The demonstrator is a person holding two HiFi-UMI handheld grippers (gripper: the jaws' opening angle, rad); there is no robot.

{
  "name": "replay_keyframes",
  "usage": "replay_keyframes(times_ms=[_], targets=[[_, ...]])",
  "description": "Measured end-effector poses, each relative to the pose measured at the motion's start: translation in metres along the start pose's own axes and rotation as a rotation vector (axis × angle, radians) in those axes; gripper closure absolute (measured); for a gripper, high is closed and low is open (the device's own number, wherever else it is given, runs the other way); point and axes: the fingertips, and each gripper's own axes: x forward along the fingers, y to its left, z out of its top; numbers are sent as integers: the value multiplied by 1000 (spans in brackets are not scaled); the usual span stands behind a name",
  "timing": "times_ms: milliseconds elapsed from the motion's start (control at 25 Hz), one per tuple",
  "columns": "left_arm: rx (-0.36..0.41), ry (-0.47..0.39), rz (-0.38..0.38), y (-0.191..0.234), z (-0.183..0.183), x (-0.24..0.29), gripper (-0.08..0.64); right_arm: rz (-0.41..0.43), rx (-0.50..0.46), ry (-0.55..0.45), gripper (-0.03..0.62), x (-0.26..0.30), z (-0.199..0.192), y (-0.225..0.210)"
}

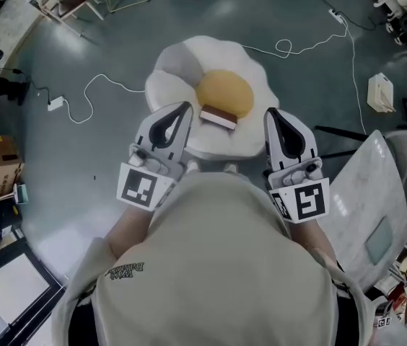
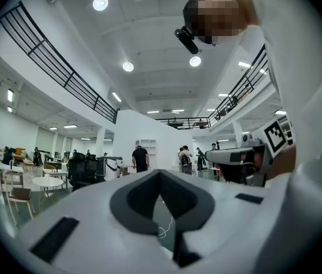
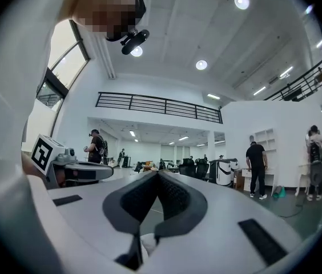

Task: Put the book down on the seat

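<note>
I judge the task done, or as good as done: the book (image 1: 219, 117) lies flat on the seat (image 1: 174, 60), a round cushion shaped like a fried egg. It rests about midway between the seat's left and right edges, on the near side of the yellow centre and partly over the white. Neither tool touches it. My left gripper (image 1: 186, 107) and right gripper (image 1: 270, 112) hang at the seat's near edge, on either side of the book and apart from it. In each gripper view the jaws are closed tip to tip with nothing between them. I see nothing left to do except perhaps backing away. I count 1 book, 1 seat and 2 grippers.
</note>
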Motion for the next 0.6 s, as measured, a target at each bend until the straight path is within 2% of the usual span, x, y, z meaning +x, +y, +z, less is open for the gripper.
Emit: replay_keyframes(times_ms=[120,400,600], targets=[[11,-17,2,-1,3,1,549,2,-7,15,583,0,-2,-4],[39,39,16,-7,8,5,549,3,9,10,583,0,1,-6],[26,32,7,-12,14,4,549,7,3,8,583,-2,6,-4]])
